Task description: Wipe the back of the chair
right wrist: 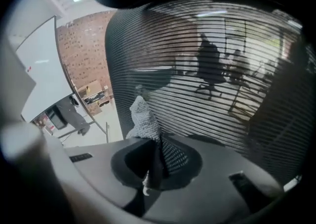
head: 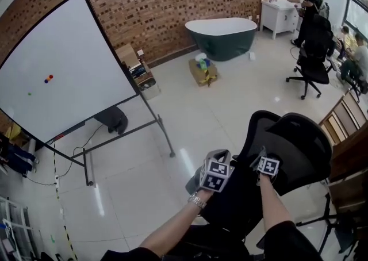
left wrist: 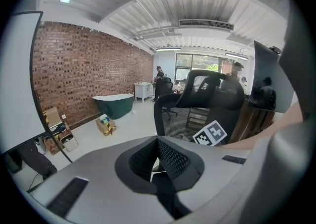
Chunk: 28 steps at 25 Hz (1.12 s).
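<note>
A black mesh office chair (head: pixel 287 145) stands at the lower right of the head view, its back facing me. My right gripper (head: pixel 265 165) is against the mesh back (right wrist: pixel 212 70), shut on a speckled grey-white cloth (right wrist: pixel 143 119) that sticks up from the jaws and touches the mesh. My left gripper (head: pixel 215 171) hovers just left of the chair back, apart from it. Its jaws look shut, with nothing held. In the left gripper view the chair (left wrist: pixel 207 99) is ahead to the right, with the right gripper's marker cube (left wrist: pixel 210 133) in front of it.
A large whiteboard on a wheeled stand (head: pixel 57 76) fills the left. A dark green bathtub (head: pixel 221 35) and a cardboard box (head: pixel 202 71) are by the brick wall. Another office chair (head: pixel 313 58) and seated people are at far right, with wooden furniture (head: pixel 345 122) beside my chair.
</note>
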Motion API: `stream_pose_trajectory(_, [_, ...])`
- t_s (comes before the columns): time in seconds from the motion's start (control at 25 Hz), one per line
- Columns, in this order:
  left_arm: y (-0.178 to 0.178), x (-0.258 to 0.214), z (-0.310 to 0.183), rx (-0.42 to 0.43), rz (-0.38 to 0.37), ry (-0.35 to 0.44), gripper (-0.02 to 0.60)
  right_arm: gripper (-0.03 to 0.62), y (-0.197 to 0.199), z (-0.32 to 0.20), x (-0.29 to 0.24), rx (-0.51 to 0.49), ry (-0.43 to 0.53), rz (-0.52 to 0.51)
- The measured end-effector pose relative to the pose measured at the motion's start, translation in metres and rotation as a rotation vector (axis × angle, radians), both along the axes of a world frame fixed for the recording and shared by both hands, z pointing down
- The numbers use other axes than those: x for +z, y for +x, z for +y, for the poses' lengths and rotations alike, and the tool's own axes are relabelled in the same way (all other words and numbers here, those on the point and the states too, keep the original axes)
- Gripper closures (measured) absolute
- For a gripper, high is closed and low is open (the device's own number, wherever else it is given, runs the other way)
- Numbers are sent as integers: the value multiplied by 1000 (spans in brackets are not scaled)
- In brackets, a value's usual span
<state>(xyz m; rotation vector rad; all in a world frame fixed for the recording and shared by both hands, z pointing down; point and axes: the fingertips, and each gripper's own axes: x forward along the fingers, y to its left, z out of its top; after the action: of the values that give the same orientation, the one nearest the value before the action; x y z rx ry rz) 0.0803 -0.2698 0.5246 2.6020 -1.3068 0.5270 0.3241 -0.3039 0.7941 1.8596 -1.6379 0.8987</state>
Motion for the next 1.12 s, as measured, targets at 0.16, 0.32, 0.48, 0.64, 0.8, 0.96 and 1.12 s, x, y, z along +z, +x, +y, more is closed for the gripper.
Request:
stream_pose_trajectory(0.16, [17,-3,-2,37,-5,14,578,579,67,57,-3,122,38,-5])
stream_pose_trajectory(0.32, [33,-3,1,79,7,7,578,577,152,138,5,251,-30,35])
stream_pose_trajectory(0.48, [38,2,5,93,13,-8,578,579,221,209,10,426,-111,110])
stream_pose_trajectory(0.64, [27,4,4,67,11,-10,578,579,184,191,8,408,-11,-7])
stream_pose_trajectory(0.8, [14,7,-3,11,16,-19,578,579,91,116,3,137,51,14])
stream_pose_trajectory(0.96, [11,3,-4,-1,3,-16,578,579,-2,30,-16,-71,146,30])
stream_pose_trajectory(1.12, [9,1,3,4,13,-23,578,579,-63,-17,-6,-157,114,-3])
